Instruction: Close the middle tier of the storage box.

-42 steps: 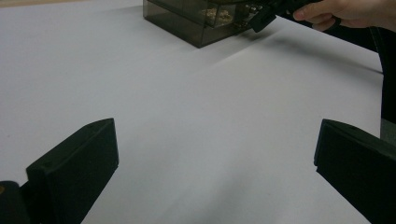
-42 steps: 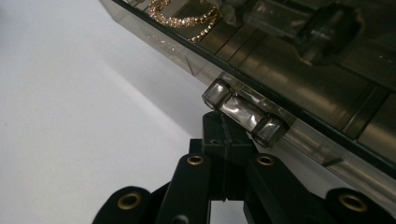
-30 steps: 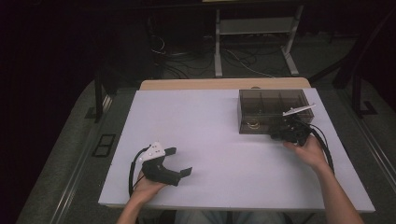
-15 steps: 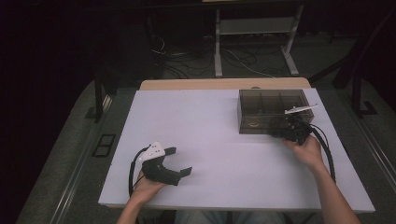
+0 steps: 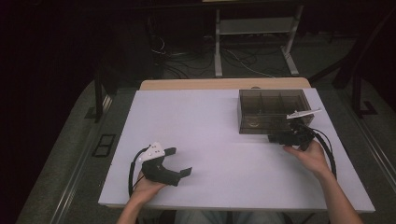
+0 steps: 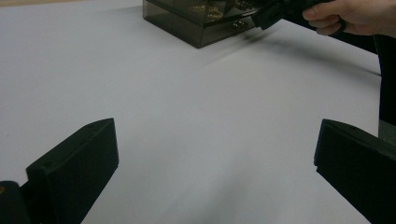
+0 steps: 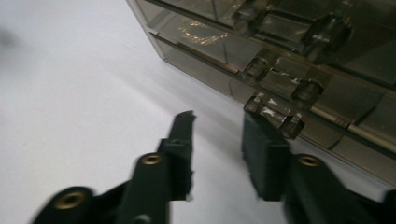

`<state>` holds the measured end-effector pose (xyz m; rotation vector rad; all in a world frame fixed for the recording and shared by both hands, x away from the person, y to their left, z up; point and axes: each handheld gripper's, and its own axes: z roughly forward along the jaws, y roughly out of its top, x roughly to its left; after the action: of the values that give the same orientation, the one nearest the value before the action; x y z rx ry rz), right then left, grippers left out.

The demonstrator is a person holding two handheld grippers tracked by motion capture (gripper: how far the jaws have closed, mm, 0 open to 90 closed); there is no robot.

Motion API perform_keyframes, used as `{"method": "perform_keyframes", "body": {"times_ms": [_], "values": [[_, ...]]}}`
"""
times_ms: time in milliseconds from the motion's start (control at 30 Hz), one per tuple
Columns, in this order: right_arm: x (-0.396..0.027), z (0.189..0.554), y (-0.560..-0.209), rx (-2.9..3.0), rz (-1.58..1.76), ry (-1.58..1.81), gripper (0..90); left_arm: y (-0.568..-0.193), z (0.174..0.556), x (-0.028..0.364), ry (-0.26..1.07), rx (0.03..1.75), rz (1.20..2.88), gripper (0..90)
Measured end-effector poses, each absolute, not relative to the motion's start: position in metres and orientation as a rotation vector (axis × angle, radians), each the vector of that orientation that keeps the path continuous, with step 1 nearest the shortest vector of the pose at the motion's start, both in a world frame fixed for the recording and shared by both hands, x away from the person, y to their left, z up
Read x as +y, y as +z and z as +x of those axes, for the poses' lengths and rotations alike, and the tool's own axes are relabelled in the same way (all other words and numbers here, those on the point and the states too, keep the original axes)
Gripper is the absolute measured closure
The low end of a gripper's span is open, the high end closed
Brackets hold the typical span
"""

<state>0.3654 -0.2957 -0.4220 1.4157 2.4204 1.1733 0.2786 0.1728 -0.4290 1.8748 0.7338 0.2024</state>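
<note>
since the earlier frames the right gripper (image 5: 276, 138) has drawn back a little from the front of the box (image 5: 273, 112) toward the near edge of the worktop (image 5: 210, 121), and its jaws have just been opening; nothing sits between them now. the left gripper (image 5: 180, 161) has kept its place near the front left of the worktop. the box is a smoky see-through case with small drawers and dividers, standing at the far right of the worktop; something gold and chain-like (image 7: 198, 32) shows through its wall in the right gripper view. in that view the right gripper (image 7: 217, 126) is parted, its jaws rising just below and in front of the drawer front, with one clear knob (image 7: 275, 119) lying just past the tip of the jaw on the right side of that view; whether the jaw touches the knob i cannot tell, since the picture is blurred there. the pads do not press on any knob. in the high view the right gripper lies just beside the box's near right corner, held by the right hand (image 5: 312, 156), with its cable looping off toward the worktop's right edge. the left gripper is wide open and empty, resting low over bare worktop in the left hand (image 5: 147, 184), well apart from the box; in the left gripper view the box (image 6: 201, 21) stands far off beyond the spread jaws, with the right hand (image 6: 350, 16) beside it.
</note>
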Motion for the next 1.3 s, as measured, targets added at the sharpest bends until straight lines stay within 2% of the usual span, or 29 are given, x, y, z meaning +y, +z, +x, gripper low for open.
{"method": "perform_keyframes", "body": {"times_ms": [100,200,333,400,433,467,1300], "values": [[-0.297,0.359,-0.419,2.415,1.389,1.207,38.5,-0.43,0.278,0.172,0.197,0.731,1.878,0.0],[-0.295,0.351,-0.415,2.42,1.354,1.244,20.2,-0.43,0.277,0.171,0.193,0.731,1.874,0.0],[-0.292,0.342,-0.411,2.398,1.351,1.274,11.4,-0.429,0.276,0.171,0.187,0.727,1.87,0.0],[-0.29,0.337,-0.41,2.406,1.334,1.272,10.6,-0.429,0.276,0.171,0.185,0.726,1.869,0.0],[-0.29,0.336,-0.41,2.408,1.332,1.281,7.5,-0.429,0.276,0.171,0.184,0.725,1.87,0.0],[-0.288,0.335,-0.41,2.417,1.339,1.283,0.0,-0.429,0.277,0.171,0.183,0.724,1.87,0.0],[-0.272,0.289,-0.403,2.377,1.272,1.382,0.1,-0.431,0.28,0.175,0.176,0.747,1.871,0.0]]}}
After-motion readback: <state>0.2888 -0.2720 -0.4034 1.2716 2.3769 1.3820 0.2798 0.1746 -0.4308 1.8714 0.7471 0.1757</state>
